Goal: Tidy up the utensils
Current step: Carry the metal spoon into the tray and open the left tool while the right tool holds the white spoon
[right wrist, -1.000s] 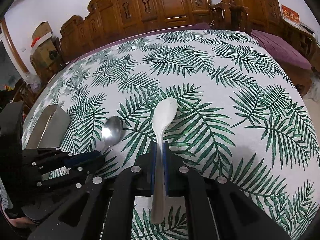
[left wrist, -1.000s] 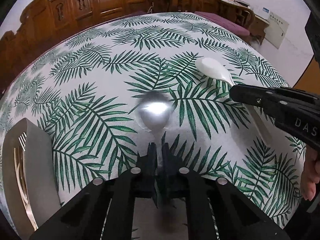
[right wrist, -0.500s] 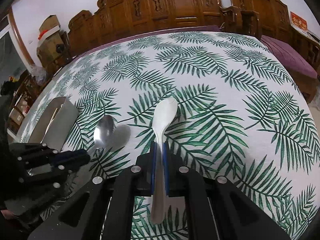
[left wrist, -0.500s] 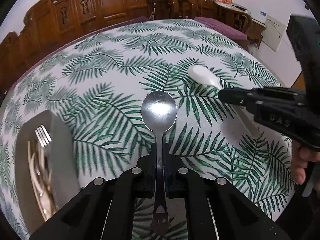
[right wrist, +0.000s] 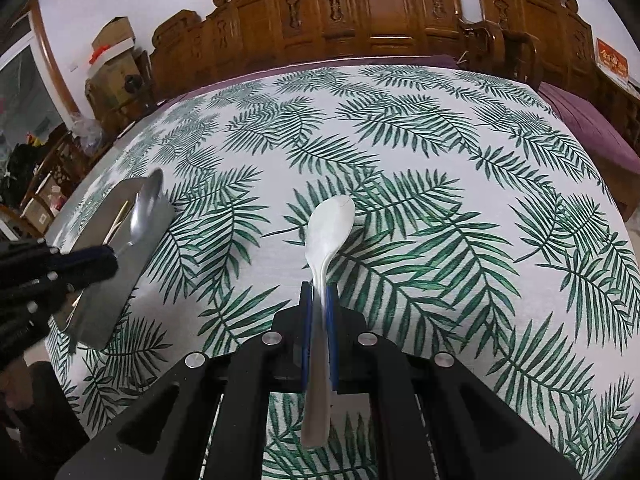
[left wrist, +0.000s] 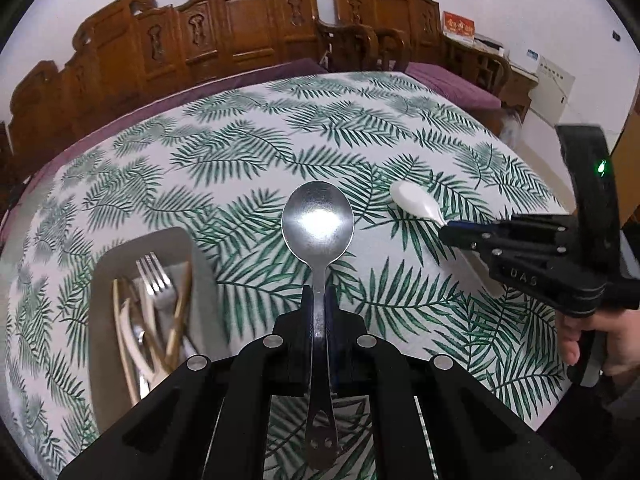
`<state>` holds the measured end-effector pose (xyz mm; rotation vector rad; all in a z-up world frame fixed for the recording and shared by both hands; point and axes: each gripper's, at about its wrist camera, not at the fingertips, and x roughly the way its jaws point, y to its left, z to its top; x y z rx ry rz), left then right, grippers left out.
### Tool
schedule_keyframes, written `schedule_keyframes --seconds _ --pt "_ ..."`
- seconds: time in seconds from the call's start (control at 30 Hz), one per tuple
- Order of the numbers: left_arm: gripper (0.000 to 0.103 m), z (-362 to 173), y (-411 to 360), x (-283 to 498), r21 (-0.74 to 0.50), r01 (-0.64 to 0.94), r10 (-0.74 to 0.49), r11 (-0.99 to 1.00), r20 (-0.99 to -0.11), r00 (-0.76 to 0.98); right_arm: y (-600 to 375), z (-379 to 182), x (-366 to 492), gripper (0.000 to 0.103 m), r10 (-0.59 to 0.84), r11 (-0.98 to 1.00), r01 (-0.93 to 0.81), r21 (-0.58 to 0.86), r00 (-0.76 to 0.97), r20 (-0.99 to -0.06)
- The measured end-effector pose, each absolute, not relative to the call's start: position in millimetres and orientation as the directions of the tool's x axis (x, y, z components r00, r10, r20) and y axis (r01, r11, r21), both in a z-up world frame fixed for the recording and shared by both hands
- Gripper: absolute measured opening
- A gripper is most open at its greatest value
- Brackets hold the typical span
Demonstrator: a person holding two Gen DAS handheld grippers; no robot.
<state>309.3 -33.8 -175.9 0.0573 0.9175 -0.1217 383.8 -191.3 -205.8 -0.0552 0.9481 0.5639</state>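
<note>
My left gripper [left wrist: 319,294] is shut on the handle of a metal spoon [left wrist: 318,220], bowl pointing away, held above the leaf-print tablecloth [left wrist: 256,160]. Lower left of it lies a grey tray [left wrist: 108,276] holding a fork [left wrist: 154,280] and several other utensils. My right gripper [right wrist: 319,290] is shut on a white ceramic spoon [right wrist: 329,224], whose bowl hovers just over the cloth. In the right wrist view the left gripper [right wrist: 114,257] carries the metal spoon [right wrist: 145,210] over the grey tray [right wrist: 100,320]. The left wrist view shows the right gripper [left wrist: 447,229] with the white spoon [left wrist: 416,202].
Carved wooden chairs [left wrist: 240,36] line the far side of the table. A person's hand [left wrist: 592,340] grips the right tool at the right edge. Cardboard boxes [right wrist: 114,52] and clutter stand beyond the table's left end.
The left gripper has lifted the metal spoon off the cloth and carried it toward the tray, which now shows its utensils. The right gripper with the white spoon shifted slightly.
</note>
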Motion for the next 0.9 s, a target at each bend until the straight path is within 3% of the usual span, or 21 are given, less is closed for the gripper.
schedule_keyframes --seconds 0.5,0.9 --pt "0.005 -151 27 283 -0.010 0.040 -0.034 0.999 -0.761 0.648 -174 -204 377 0.008 0.449 0.832 -0.523 0.186 0.436 -0.780" --pt "0.005 -186 80 299 0.013 -0.074 0.055 0.997 -0.797 0.601 -166 -207 377 0.008 0.447 0.826 -0.535 0.179 0.426 -0.787"
